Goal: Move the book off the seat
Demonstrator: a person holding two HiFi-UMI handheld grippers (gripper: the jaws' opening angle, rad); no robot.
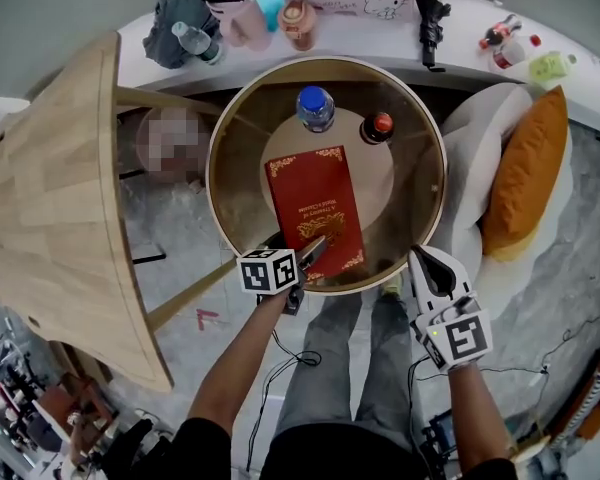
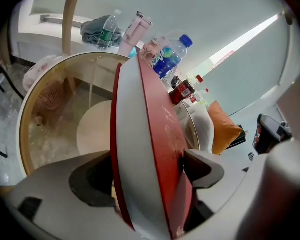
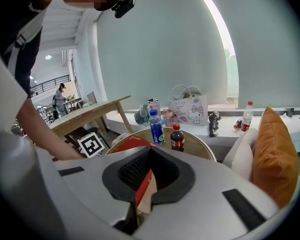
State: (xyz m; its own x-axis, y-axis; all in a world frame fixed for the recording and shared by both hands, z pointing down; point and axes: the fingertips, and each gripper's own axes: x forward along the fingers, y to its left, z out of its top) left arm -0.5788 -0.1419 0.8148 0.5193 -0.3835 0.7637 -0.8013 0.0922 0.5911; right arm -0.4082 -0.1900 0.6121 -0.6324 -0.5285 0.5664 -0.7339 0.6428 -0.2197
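Note:
A red book with gold print lies flat on the round glass-topped table, its near end at the front rim. My left gripper reaches in at that near end. In the left gripper view the book stands edge-on between the jaws of the left gripper. The right fingertip touches the red cover and the left pad stands just off the book, so the jaws are open around it. My right gripper hovers beyond the rim at the front right, shut, with a thin red and tan strip in the seam.
On the glass behind the book stand a blue-capped water bottle and a cola bottle. A wooden table is at the left. To the right is an orange cushion on a white seat, and behind is a cluttered ledge.

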